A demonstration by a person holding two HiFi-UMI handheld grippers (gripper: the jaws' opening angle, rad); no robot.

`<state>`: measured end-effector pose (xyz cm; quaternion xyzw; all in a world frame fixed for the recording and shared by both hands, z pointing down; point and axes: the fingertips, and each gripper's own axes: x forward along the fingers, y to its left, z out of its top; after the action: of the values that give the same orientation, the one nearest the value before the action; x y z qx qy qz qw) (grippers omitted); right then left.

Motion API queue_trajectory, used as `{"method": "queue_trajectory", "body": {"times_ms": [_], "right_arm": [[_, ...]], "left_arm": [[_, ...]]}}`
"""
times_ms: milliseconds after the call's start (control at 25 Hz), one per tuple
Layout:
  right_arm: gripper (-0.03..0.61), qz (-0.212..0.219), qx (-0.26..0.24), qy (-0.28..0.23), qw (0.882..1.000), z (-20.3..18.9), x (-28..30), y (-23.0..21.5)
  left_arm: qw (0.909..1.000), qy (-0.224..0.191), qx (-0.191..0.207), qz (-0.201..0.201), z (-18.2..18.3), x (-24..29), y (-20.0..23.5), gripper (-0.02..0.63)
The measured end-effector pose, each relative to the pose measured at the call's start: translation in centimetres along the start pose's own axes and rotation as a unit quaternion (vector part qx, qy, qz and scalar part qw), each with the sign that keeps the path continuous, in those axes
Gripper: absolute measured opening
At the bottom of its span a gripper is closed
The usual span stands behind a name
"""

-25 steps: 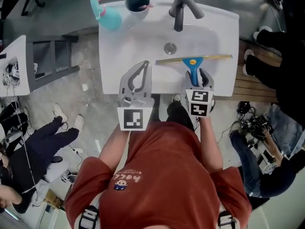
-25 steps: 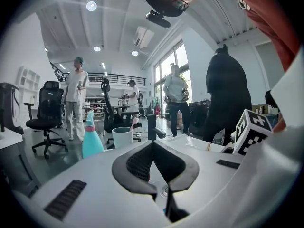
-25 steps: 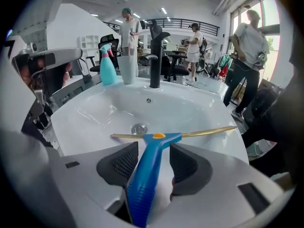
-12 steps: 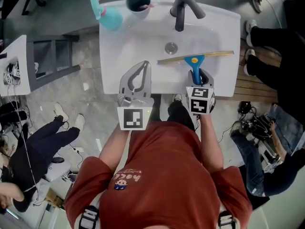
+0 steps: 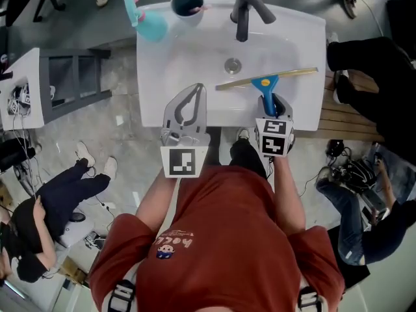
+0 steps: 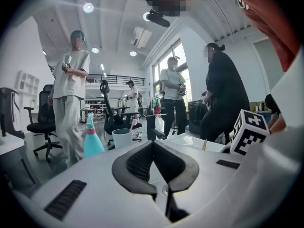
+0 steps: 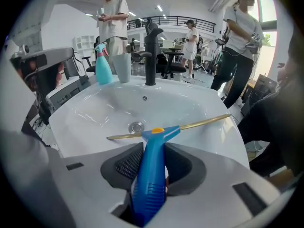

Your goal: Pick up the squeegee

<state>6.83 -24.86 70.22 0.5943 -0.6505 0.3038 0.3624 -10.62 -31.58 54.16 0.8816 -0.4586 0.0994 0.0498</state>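
Your right gripper (image 7: 152, 148), jaws just closing, clamps the squeegee (image 5: 265, 83) handle, which points at the drain (image 5: 233, 65) with the blade crosswise, while your left gripper (image 6: 153, 145) sits shut and empty.

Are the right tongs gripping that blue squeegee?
Yes, gripping: the right tongs have just been closing, and their pads press the squeegee's handle.

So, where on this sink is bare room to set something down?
Free: the left half of the basin, between drain and left rim; the back ledge right of the faucet. Crowded: the back left corner, with spray bottle and cup; the right front, under the squeegee.
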Motion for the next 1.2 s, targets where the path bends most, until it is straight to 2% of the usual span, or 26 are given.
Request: {"method": "queue_trajectory", "body": {"times_ms": [40, 120, 160, 240, 400, 480, 520, 600, 640, 880, 1200], "right_arm": [[0.144, 0.001, 0.001, -0.003, 1.000, 0.0, -0.2, -0.1], [0.144, 0.001, 0.001, -0.009, 1.000, 0.2, -0.6, -0.3], [0.144, 0.000, 0.000, -0.013, 1.000, 0.3, -0.8, -0.4], [0.144, 0.000, -0.002, -0.019, 1.000, 0.5, -1.3, -0.5], [0.144, 0.003, -0.006, -0.032, 0.999, 0.6, -2.3, -0.7], [0.144, 0.004, -0.006, -0.039, 0.999, 0.6, -2.9, -1.1], [0.144, 0.005, -0.006, -0.043, 0.999, 0.6, -3.2, -1.3], [0.144, 0.006, -0.003, -0.050, 0.999, 0.7, -3.9, -1.4], [0.144, 0.006, -0.003, -0.054, 0.999, 0.7, -4.2, -1.5], [0.144, 0.008, -0.006, -0.079, 0.997, 1.2, -6.6, -2.5], [0.144, 0.011, -0.010, -0.129, 0.992, 2.7, -10.6, -4.1]], "left_arm": [[0.9999, -0.002, 0.011, -0.003, 0.2, 0.0, -0.2, 0.017], [0.9981, 0.000, 0.058, -0.019, 0.6, -0.1, -0.6, 0.017], [0.9980, 0.003, 0.059, -0.019, 0.7, -0.2, -0.8, 0.017], [0.9995, 0.001, 0.030, -0.008, 0.8, -0.6, -0.9, 0.017], [0.9998, -0.013, 0.016, 0.004, 1.9, -1.1, -1.5, 0.017], [0.9977, -0.013, 0.066, -0.009, 2.5, -1.4, -2.3, 0.017], [0.9977, -0.015, 0.066, -0.008, 2.8, -1.6, -2.6, 0.017], [0.9993, -0.034, 0.013, 0.012, 3.6, -2.0, -2.7, 0.017], [0.9990, -0.041, 0.001, 0.017, 4.0, -2.3, -2.8, 0.017], [0.9988, -0.038, 0.001, 0.029, 5.2, -3.6, -4.1, 0.017], [0.9969, -0.066, 0.007, 0.042, 8.3, -5.4, -7.1, 0.017]]}}
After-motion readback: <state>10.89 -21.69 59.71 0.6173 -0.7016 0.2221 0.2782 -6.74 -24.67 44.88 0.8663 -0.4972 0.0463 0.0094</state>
